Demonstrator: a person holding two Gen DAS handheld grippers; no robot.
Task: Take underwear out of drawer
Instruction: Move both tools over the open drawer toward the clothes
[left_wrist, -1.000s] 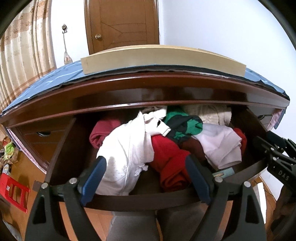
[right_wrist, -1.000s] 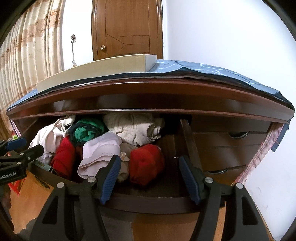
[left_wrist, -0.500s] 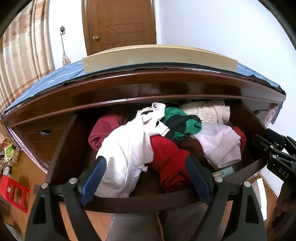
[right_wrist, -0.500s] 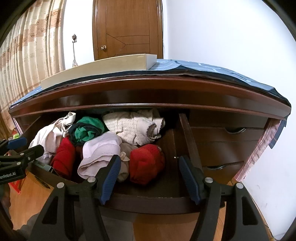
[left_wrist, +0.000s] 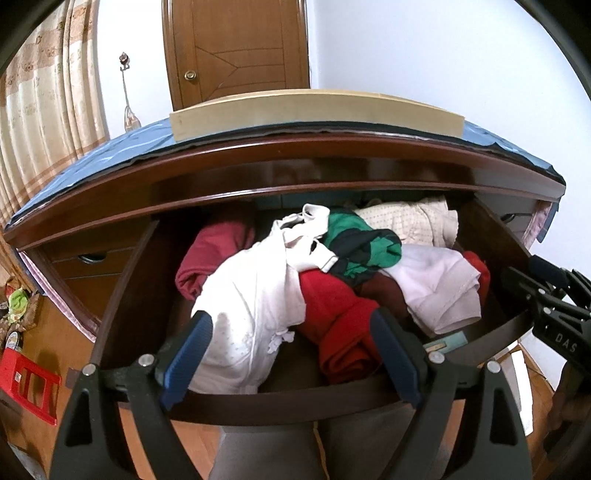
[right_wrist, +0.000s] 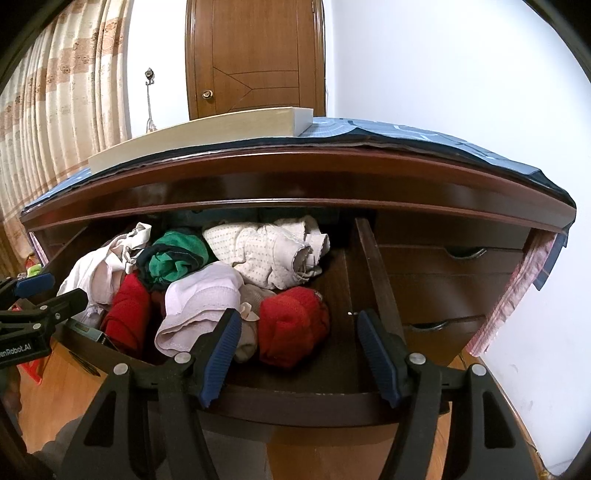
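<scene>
Left wrist view: the underwear (left_wrist: 325, 280) lies heaped in the open drawer (left_wrist: 280, 400), a white piece (left_wrist: 243, 314) at 7 o'clock of the pile, a red one (left_wrist: 340, 325) at centre, green (left_wrist: 365, 247) and dotted cream (left_wrist: 406, 221) toward 1 o'clock. My left tool (left_wrist: 291, 350) hangs above the drawer's front edge, jaws spread wide and gripping nothing. My right tool (right_wrist: 299, 350) hangs likewise, about half open and empty, a red bundle (right_wrist: 295, 325) between its fingers in view. At 12 o'clock a pale board (left_wrist: 314, 110) lies on the dresser's blue cover (left_wrist: 110, 151).
</scene>
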